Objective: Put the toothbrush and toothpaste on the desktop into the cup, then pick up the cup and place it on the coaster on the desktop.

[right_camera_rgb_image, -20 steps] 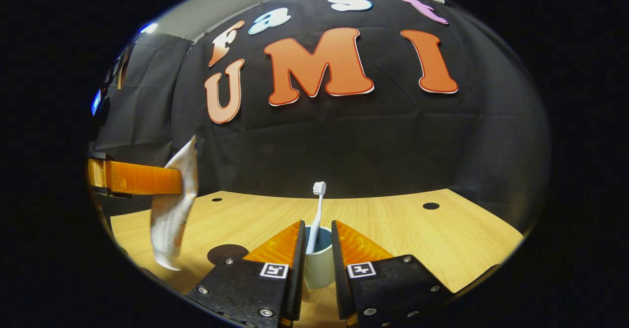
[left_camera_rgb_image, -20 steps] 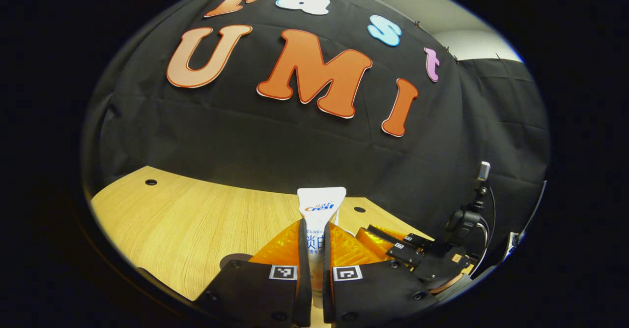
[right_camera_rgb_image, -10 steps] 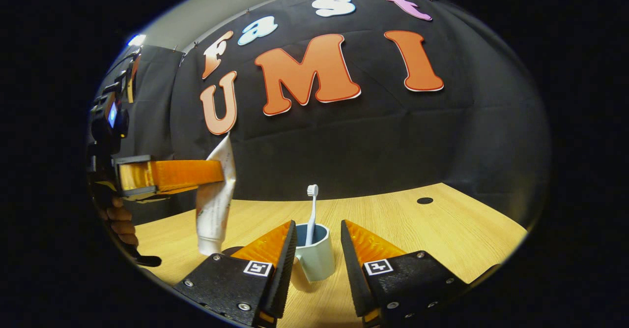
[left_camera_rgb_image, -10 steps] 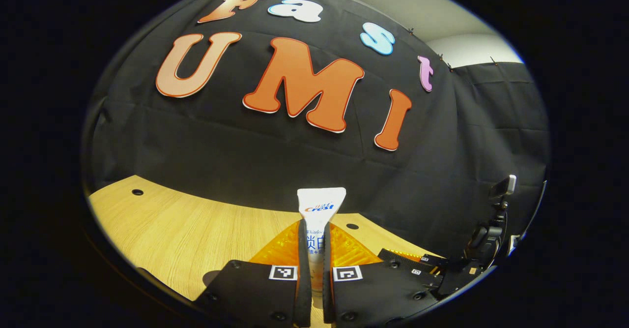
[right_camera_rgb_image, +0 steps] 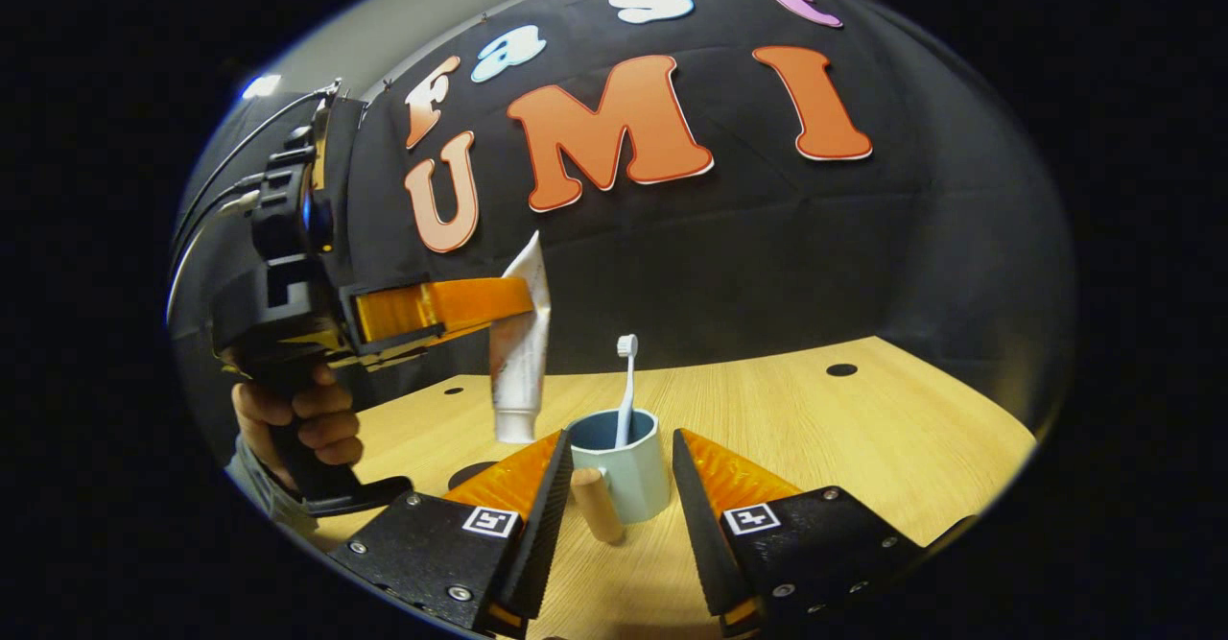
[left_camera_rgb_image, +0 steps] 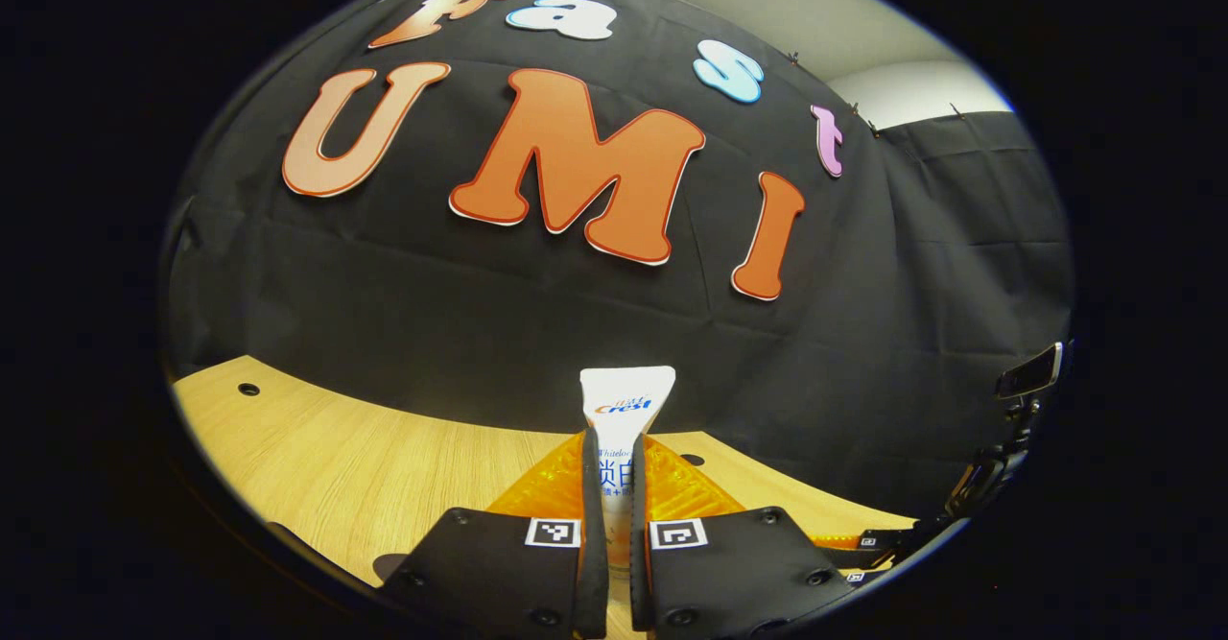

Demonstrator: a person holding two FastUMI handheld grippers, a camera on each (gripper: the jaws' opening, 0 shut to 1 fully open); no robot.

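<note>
Up at the left of the right gripper view, a hand (right_camera_rgb_image: 297, 424) wraps the black handle of the left claw (right_camera_rgb_image: 523, 296), whose orange fingers reach level toward the right and are clamped on the toothpaste (right_camera_rgb_image: 518, 338) near its flat crimped end. That white tube hangs nearly upright, cap down, with the cap just above and to the left of the cup (right_camera_rgb_image: 617, 462), not yet inside it. The pale blue-green cup stands on the wooden surface (right_camera_rgb_image: 892, 438) with the toothbrush (right_camera_rgb_image: 626, 386) upright in it, bristle head above the rim, and a wooden handle sticks out from the cup's lower left side toward the camera. The right claw (right_camera_rgb_image: 614, 486) sits low over the surface with its fingers spread apart, one to each side of the cup and touching neither wall as far as can be seen. A dark round coaster (right_camera_rgb_image: 470, 473) peeks out on the surface just behind the right claw's left finger. From the left gripper view, the left claw (left_camera_rgb_image: 614, 472) shows its two fingers pressed together on the toothpaste (left_camera_rgb_image: 625, 410), the tube's wide end standing up between them, the surface (left_camera_rgb_image: 365, 458) below, and a corner of the right claw (left_camera_rgb_image: 868, 544) at the lower right.
</note>
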